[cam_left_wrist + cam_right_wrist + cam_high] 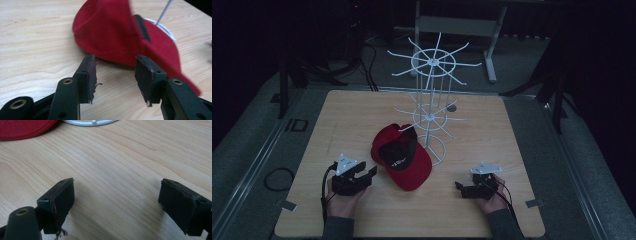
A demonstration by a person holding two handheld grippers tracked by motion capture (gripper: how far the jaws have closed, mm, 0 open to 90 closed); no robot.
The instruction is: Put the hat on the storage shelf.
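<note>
A red cap (pixel 401 156) with a black inner band lies upside down in the middle of the wooden table (pixel 362 115), its brim pointing toward the near right. Just behind it stands a white wire rack (pixel 430 90) with two tiers of spokes on a ring base. My left gripper (pixel 366 175) rests near the table's front left, open, a short way from the cap (pixel 120 37). On the front right my right gripper (pixel 460 188) is open over bare wood (pixel 117 170), with the cap's edge (pixel 22 130) and the rack's base ring (pixel 90 122) far ahead.
The table ends close behind the hands and is framed by grey padded borders (pixel 257 150). A black cable loop (pixel 277 178) lies off the left edge. Dark stands and a grey table frame (pixel 457 25) are beyond the far edge.
</note>
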